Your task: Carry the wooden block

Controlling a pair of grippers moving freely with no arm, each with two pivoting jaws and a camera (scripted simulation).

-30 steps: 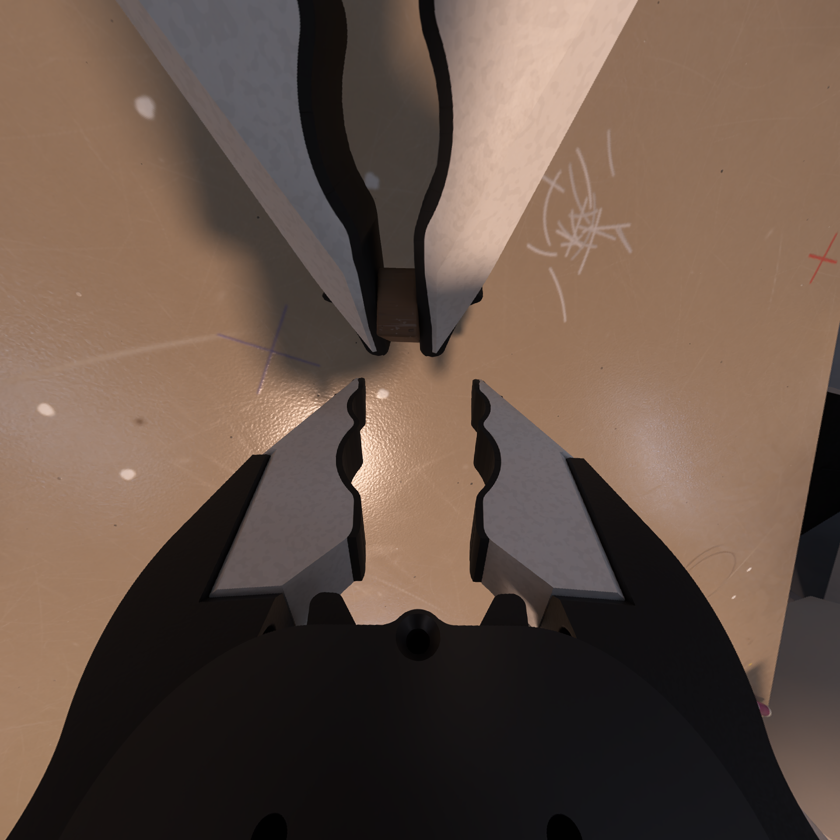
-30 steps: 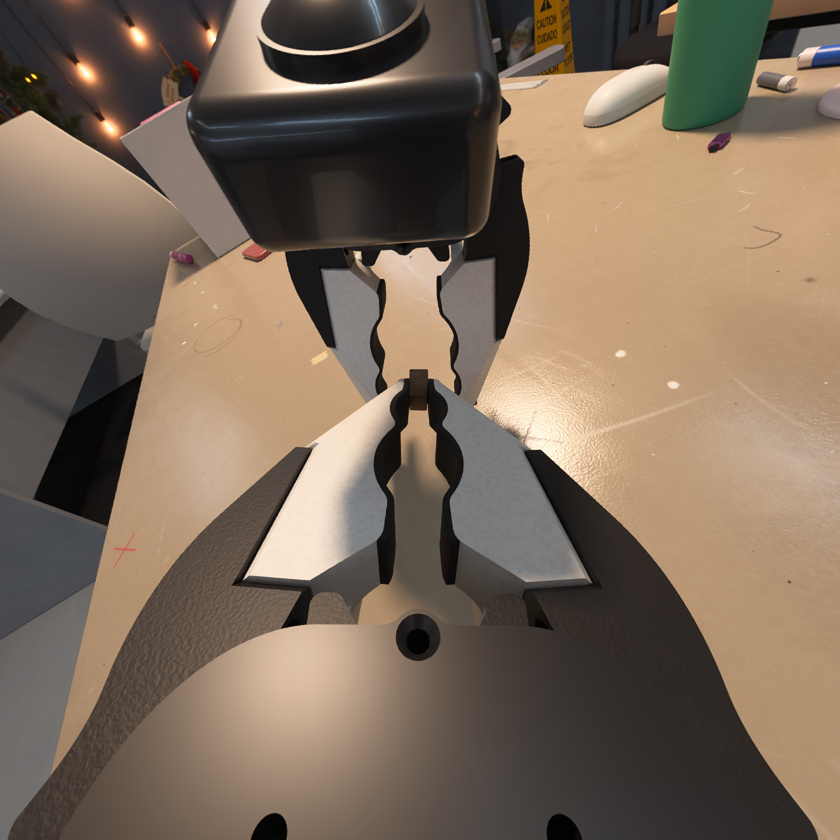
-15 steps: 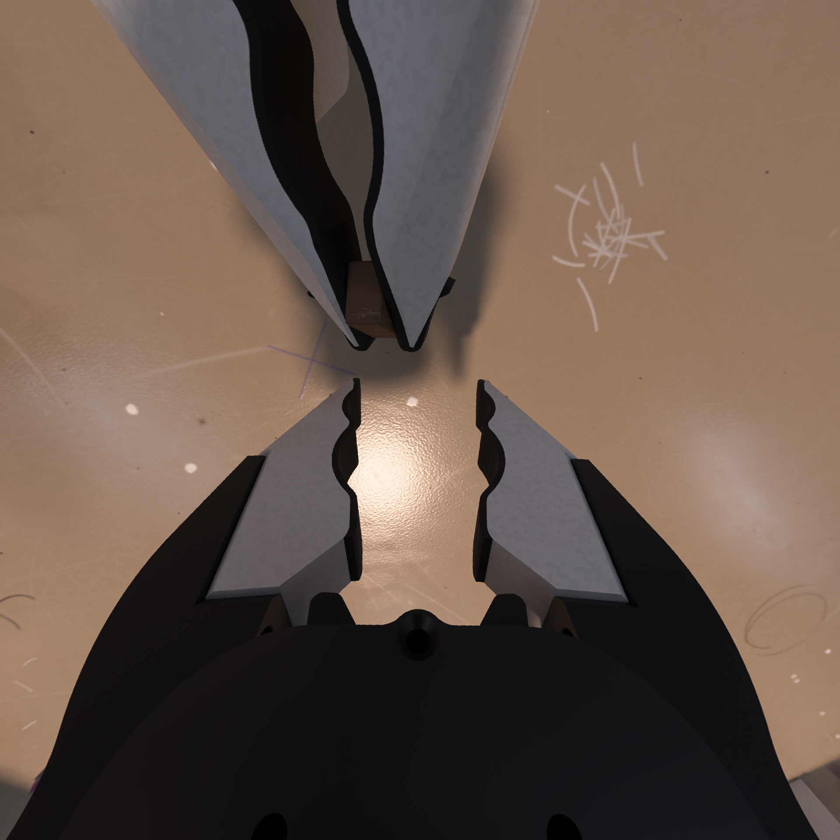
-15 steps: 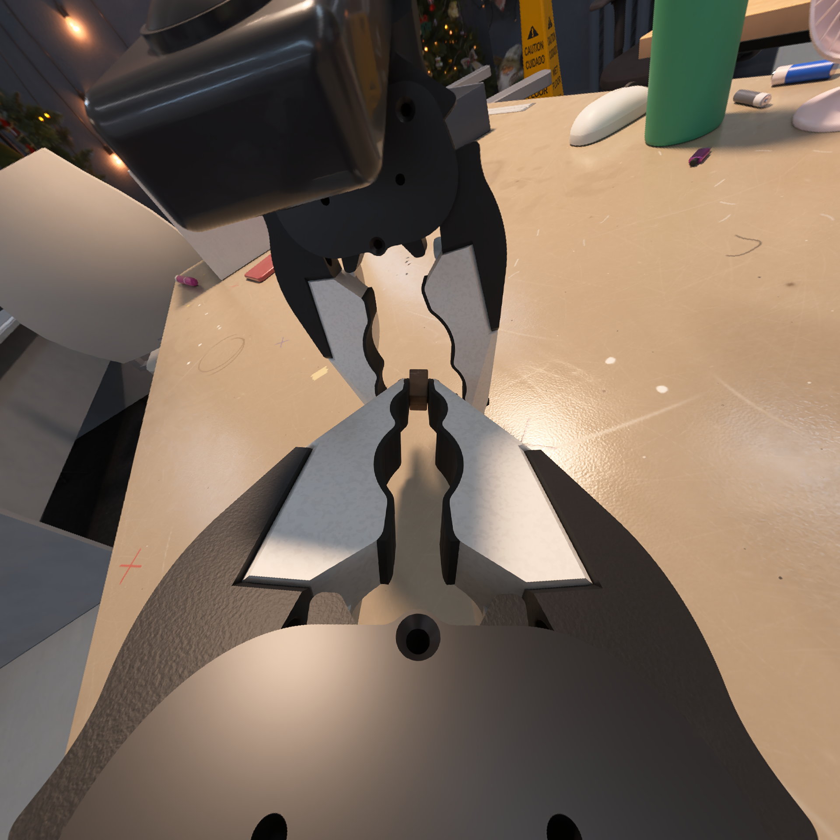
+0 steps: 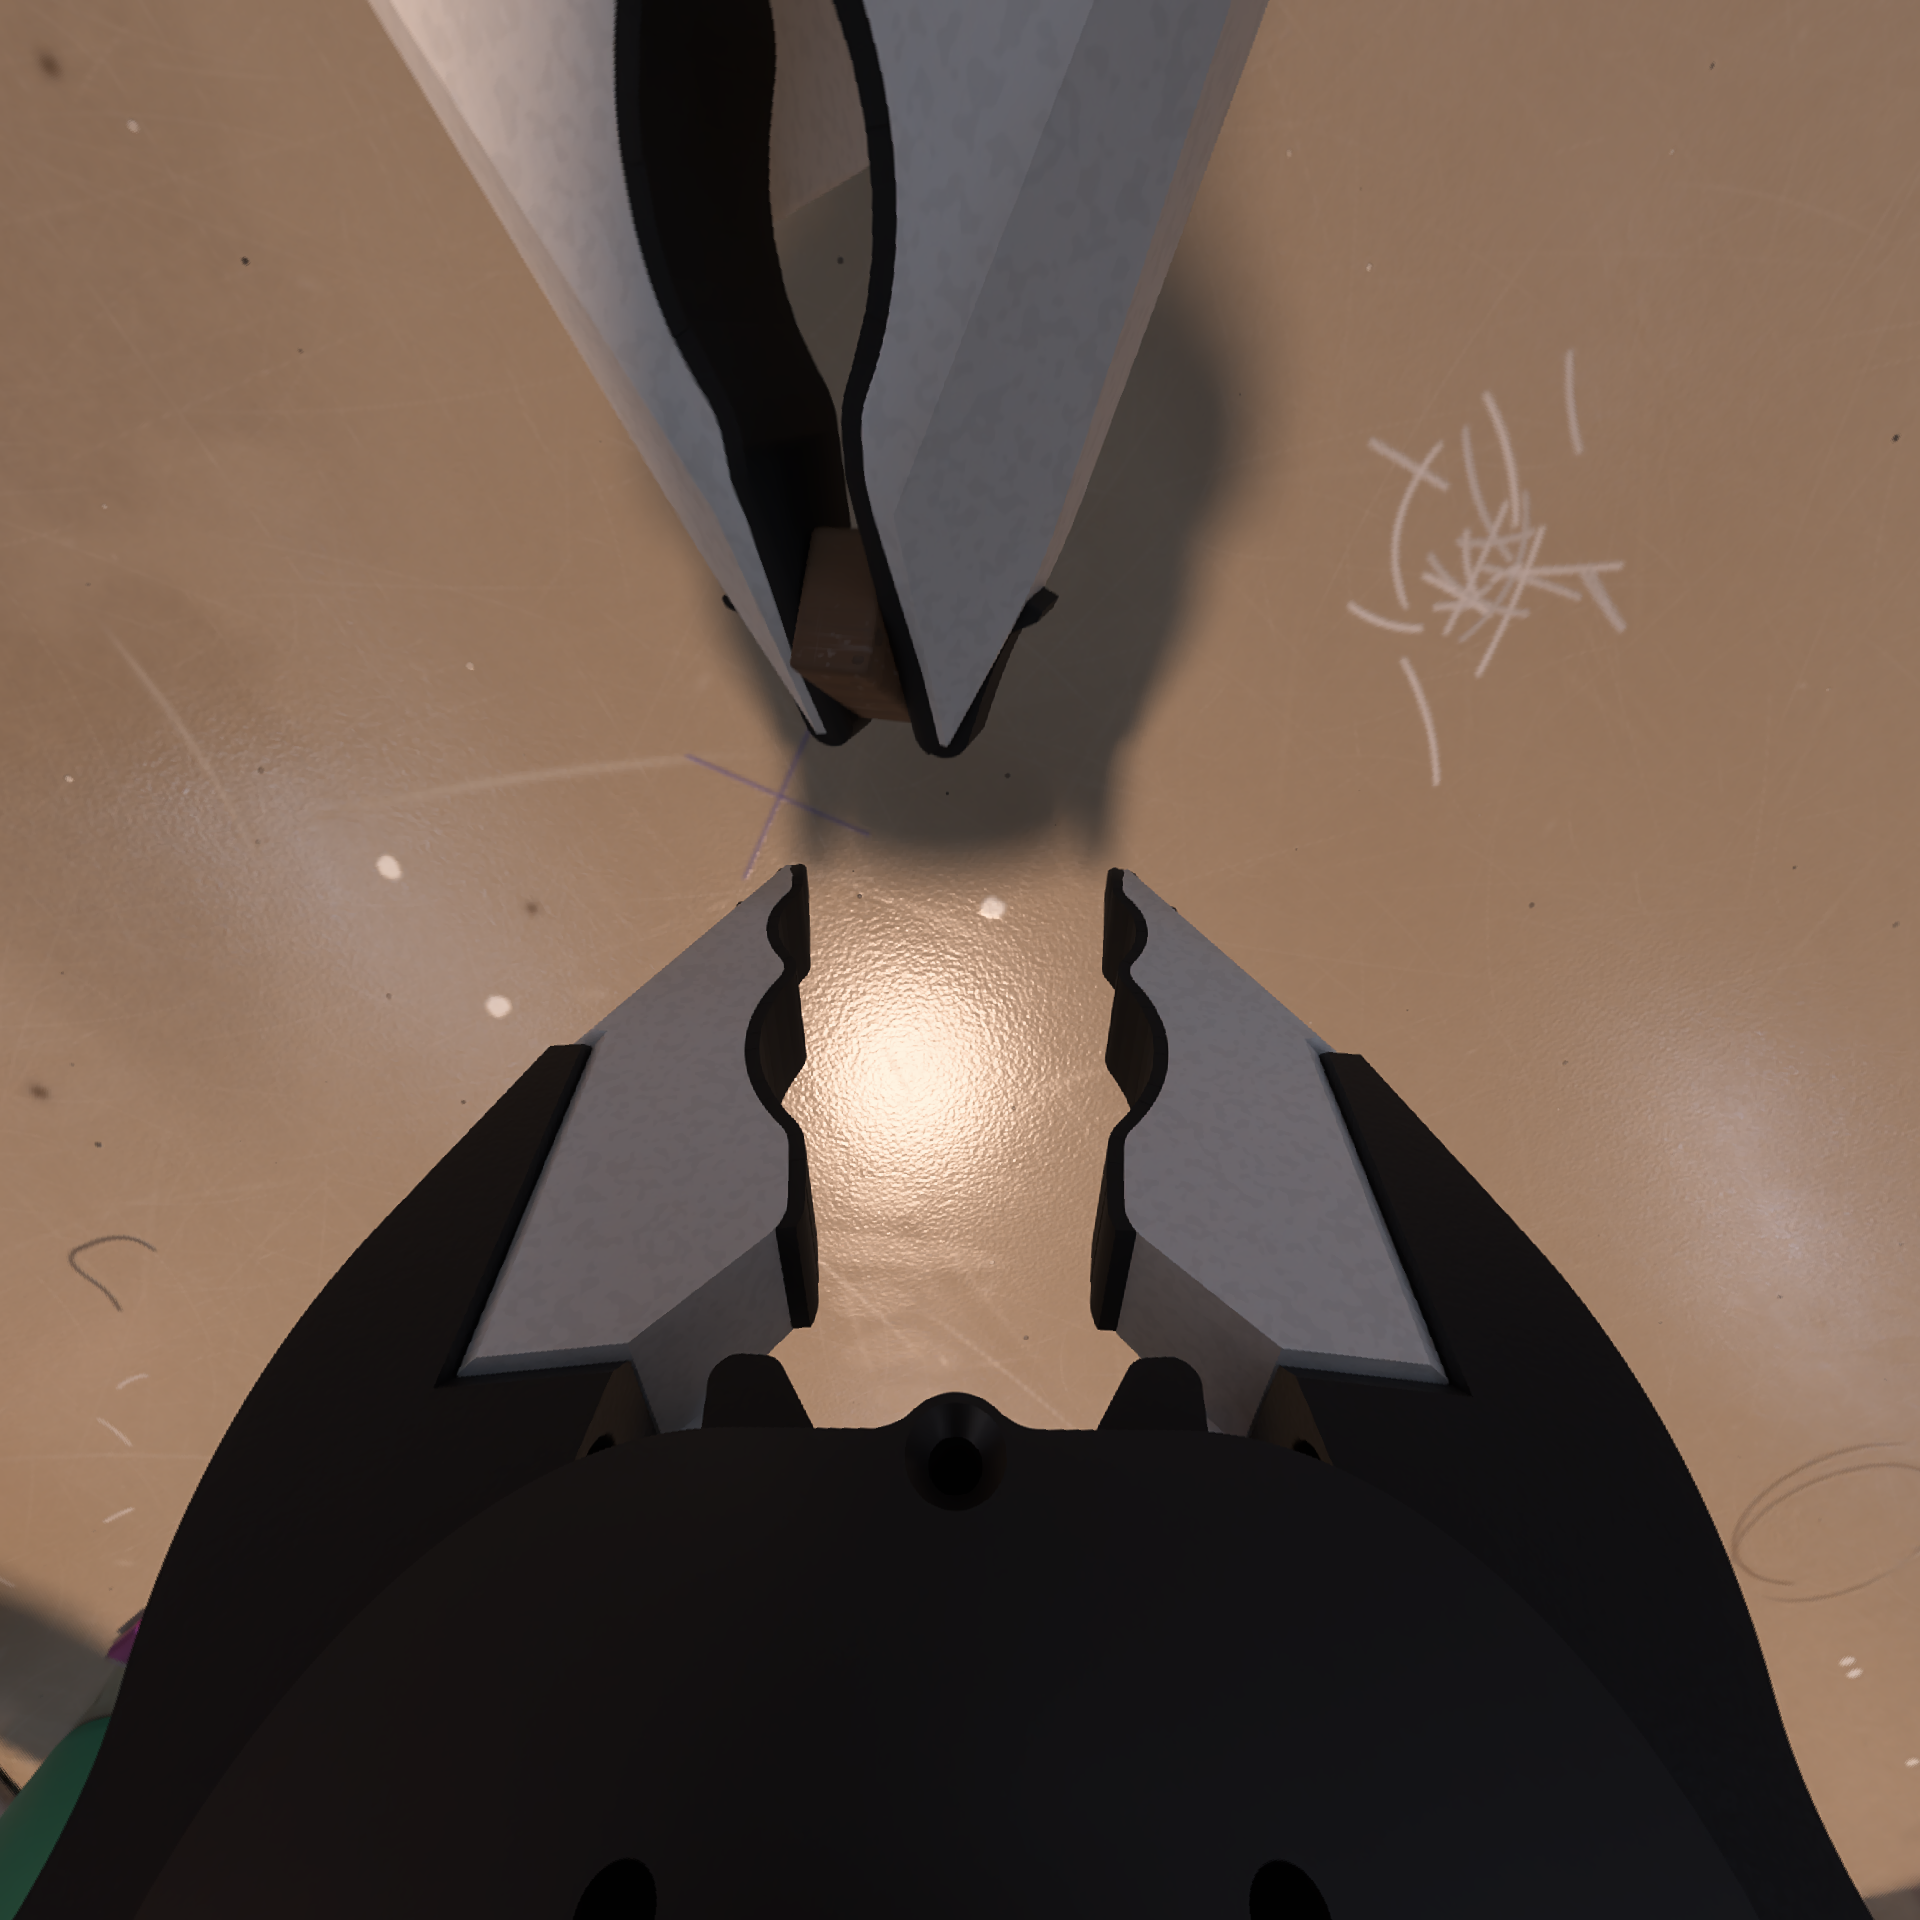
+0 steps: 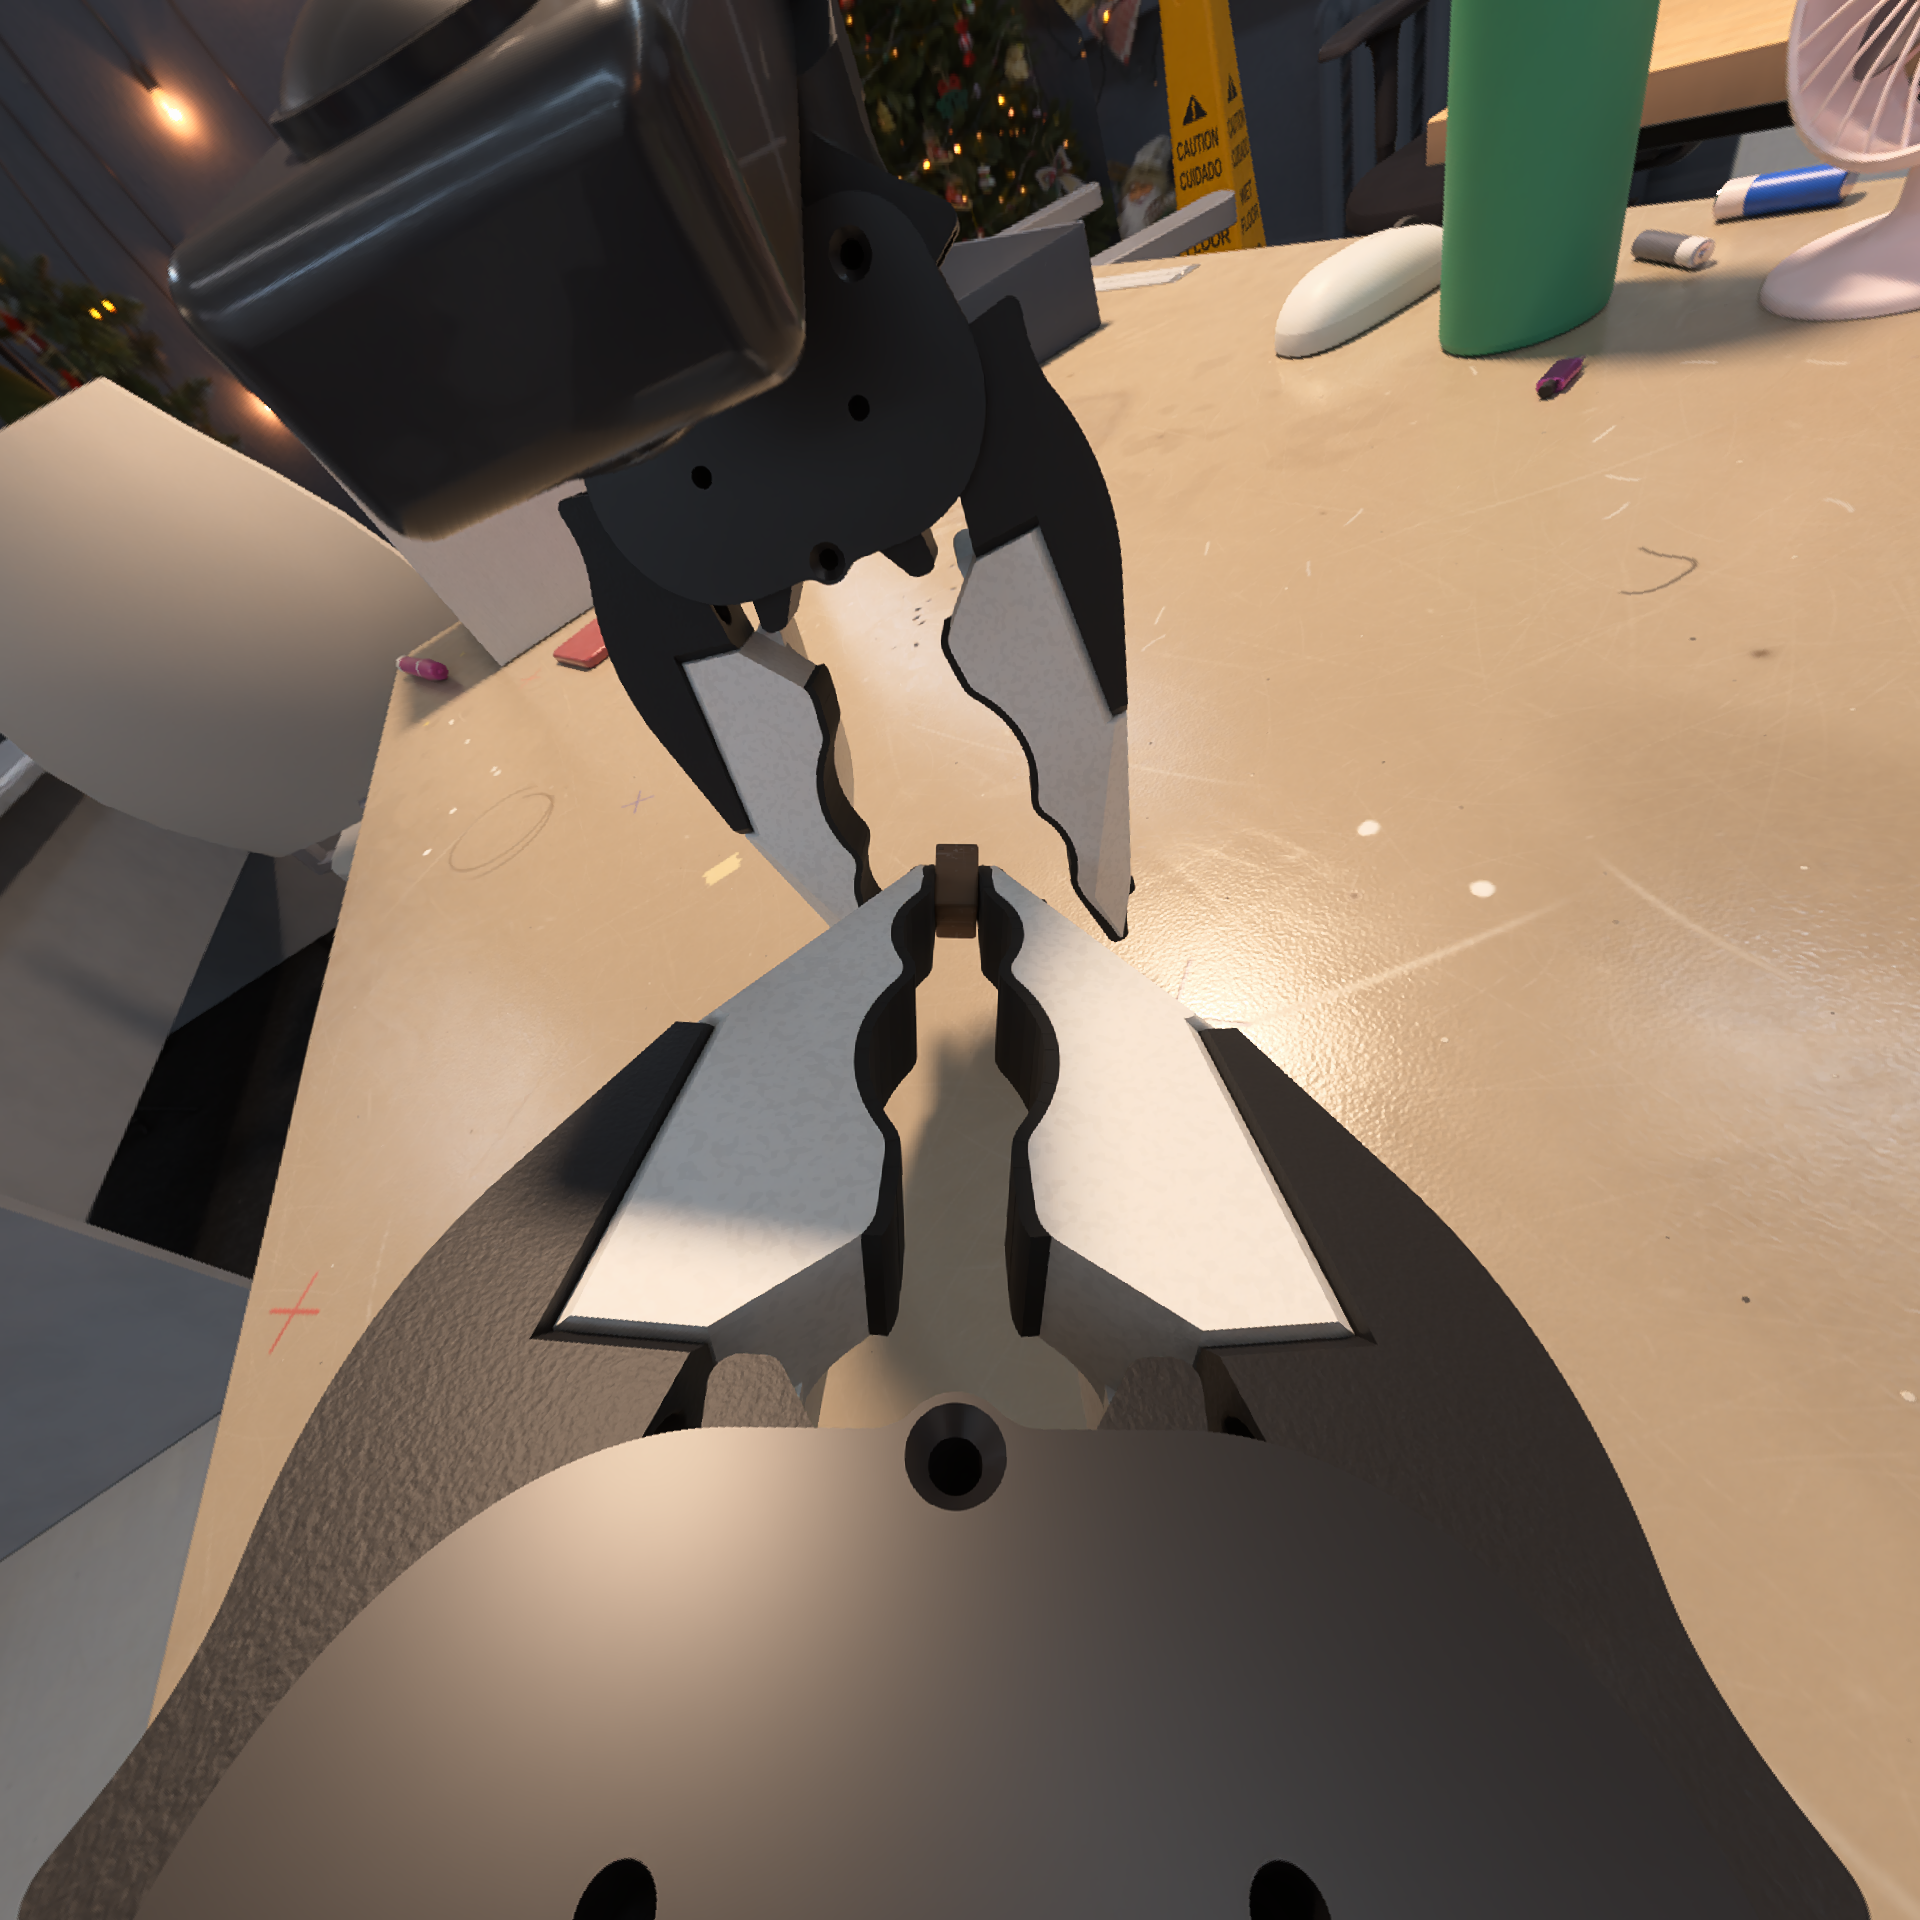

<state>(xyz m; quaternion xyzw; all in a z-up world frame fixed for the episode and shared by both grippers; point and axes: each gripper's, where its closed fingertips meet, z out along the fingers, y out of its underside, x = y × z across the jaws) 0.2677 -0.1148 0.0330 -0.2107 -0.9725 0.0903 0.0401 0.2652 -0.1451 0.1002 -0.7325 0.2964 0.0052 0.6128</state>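
The small brown wooden block [image 6: 956,891] is pinched between the tips of the right gripper [image 6: 957,883], whose white fingers [image 6: 1132,1122] are clamped tight on it. The block is held up above the tan scratched bench [image 6: 1455,935], with its shadow under it. In the left wrist view the same block [image 5: 844,644] pokes out between the two long white fingers coming down from the top, right beside a thin purple cross mark [image 5: 779,795] drawn on the bench.

The left gripper [image 5: 956,883] has its fingers [image 5: 675,1143] wide apart, with nothing between them but a bright shiny patch of bench. Its tips sit just below the block and do not touch it.

Compared with a second ago, the left gripper has tipped over to one side in the right wrist view, so its black body [image 6: 499,270] now leans left and its fingers slant. The block has stayed in the same pinch the whole time. The white scribble of scratches [image 5: 1486,571] has slid a little to the right of the block, and the purple cross has come closer to it.

Far from the block, at the back of the bench, stand a tall green cylinder [image 6: 1538,177], a white oval mouse-shaped thing [image 6: 1351,291] and a pale pink fan [image 6: 1860,156]
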